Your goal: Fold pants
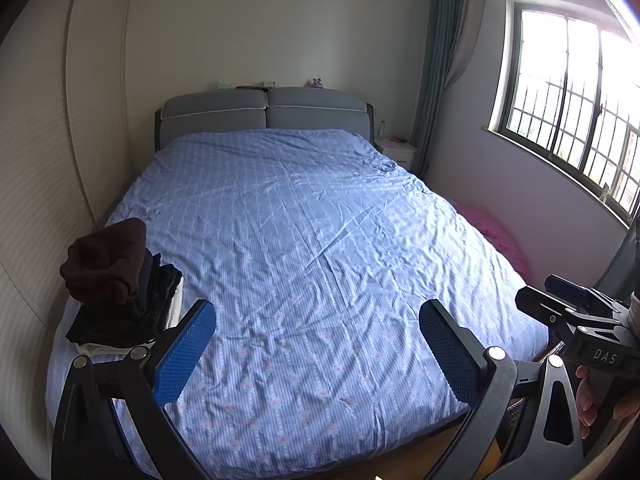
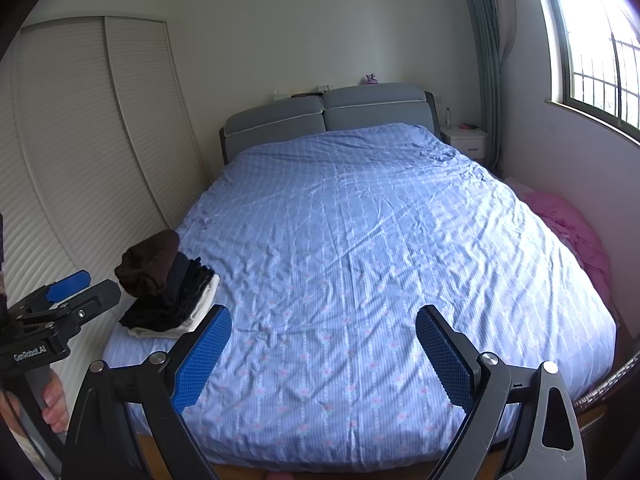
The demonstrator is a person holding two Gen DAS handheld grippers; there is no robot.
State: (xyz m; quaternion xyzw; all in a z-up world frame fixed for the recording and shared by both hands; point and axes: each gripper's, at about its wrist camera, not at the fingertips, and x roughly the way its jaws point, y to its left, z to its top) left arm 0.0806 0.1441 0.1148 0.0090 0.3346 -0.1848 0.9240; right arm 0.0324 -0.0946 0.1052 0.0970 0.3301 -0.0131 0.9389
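The left gripper (image 1: 318,350) and the right gripper (image 2: 324,354) both hang spread wide and empty above the foot of the bed (image 1: 320,220); the stack of folded pants (image 1: 120,280) sits on its near left corner, beside the louvered wardrobe (image 2: 80,140).

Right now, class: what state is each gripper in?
Left gripper: open, holding nothing.
Right gripper: open, holding nothing.

Left gripper (image 1: 318,354) fingers (image 1: 185,354) apart; clothes pile (image 1: 120,284) on bed (image 1: 320,240), L corner.
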